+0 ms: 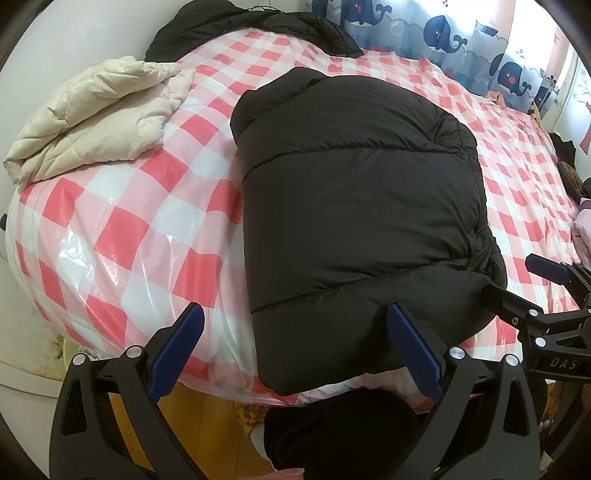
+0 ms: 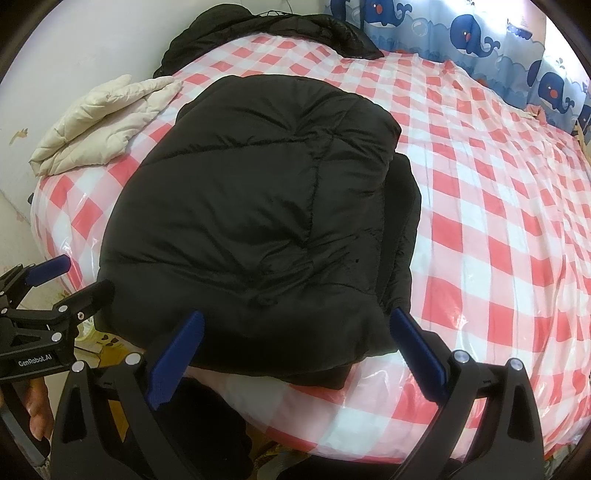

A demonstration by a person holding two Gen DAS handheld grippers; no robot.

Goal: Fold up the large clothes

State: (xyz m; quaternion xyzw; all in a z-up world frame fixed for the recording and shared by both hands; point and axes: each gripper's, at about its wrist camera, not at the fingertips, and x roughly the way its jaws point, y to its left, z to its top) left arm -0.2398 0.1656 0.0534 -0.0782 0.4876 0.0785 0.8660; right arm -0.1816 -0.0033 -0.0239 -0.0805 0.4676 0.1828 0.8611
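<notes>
i'm looking at a black quilted puffer jacket (image 1: pixel 354 206) lying in the middle of the frame on a bed covered with a red-and-white checked plastic sheet (image 1: pixel 122 229), its near hem hanging right at the bed's lower edge in both wrist views. it reads as light and very soft, all air and padding, so i'd expect it to spring back and puff up after every fold, and the smooth shell on that glossy plastic will probably slide if i drag it. my judgement is to pinch the thicker stitched edges, the hem corners at the bottom of the frame, not the slick panel faces. it already looks folded in on itself into a rough rectangle, with horizontal quilt seams across it and a second layer showing along its right side in the right wrist view (image 2: pixel 402 221). my left gripper (image 1: pixel 295 350) is spread wide with nothing between the blue pads, one pad over the plastic and the other at the hem. my right gripper (image 2: pixel 295 354) is likewise wide and empty, straddling the hem's near corner. each gripper shows at the edge of the other's view, beside the jacket. a cream quilted garment (image 1: pixel 96 114) sits folded at the upper left, and another dark garment (image 1: pixel 251 26) lies along the top edge by the whale-print curtain (image 1: pixel 443 33).
</notes>
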